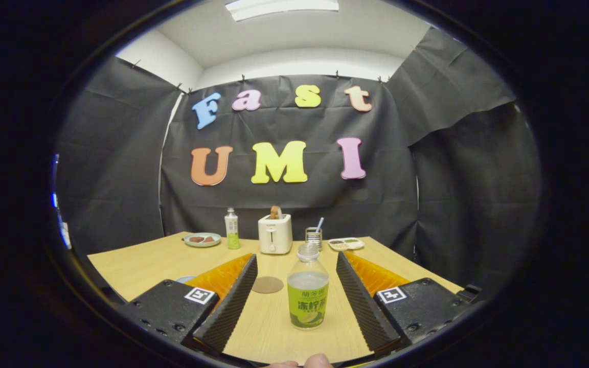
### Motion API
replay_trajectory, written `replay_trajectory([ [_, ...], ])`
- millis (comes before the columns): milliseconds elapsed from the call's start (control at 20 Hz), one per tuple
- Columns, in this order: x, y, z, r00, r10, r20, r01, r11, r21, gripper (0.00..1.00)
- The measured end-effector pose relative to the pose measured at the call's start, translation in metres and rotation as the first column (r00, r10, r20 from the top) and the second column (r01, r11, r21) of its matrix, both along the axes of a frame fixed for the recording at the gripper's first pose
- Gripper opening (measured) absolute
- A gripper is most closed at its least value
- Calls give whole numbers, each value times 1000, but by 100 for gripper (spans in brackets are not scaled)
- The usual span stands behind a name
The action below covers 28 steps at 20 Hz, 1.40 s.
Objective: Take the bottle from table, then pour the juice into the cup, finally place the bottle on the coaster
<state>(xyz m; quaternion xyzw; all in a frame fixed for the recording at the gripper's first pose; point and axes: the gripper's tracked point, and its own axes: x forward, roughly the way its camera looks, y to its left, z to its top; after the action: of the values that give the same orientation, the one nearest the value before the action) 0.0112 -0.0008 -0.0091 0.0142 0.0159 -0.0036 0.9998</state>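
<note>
Here the gripper (297, 294) is spread wide, its two ribbed black fingers (230, 301) apart and pressing on nothing. The bottle (308, 287) stands upright between them, nearer the right finger but touching neither, with a green label and pale juice up to its shoulder. Just ahead of the left finger, a little left of the bottle, a round brown coaster (267, 284) lies flat on the table (141, 263). A bluish rim, perhaps the cup (185, 279), peeks out beside the left finger's base; too little shows to be sure.

The table is pale wood. Well beyond the fingers, along its far edge, stand a plate (202, 239) with some brown food, a second bottle (231, 229) with a green base, a white toaster (275, 233) with a slice of bread in it, a small metal holder (314, 236) with a blue-tipped stick, and a tray (346, 244) with compartments. Black cloth hangs behind and to both sides of the table, under a white ceiling with a light panel (281, 7). Fingertips of a hand (307, 362) show closest to the camera, below the bottle.
</note>
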Motion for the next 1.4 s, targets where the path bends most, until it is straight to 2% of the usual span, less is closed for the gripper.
replay_trajectory([
  [600,32,-16,-39,998,-33,-60,33,999,-5,99],
  [800,45,-14,-56,997,-27,-77,23,999,-48,100],
  [1000,60,-10,-86,989,-31,-144,22,998,-67,100],
  [1400,92,-8,-114,974,10,-228,-15,1000,-18,100],
])
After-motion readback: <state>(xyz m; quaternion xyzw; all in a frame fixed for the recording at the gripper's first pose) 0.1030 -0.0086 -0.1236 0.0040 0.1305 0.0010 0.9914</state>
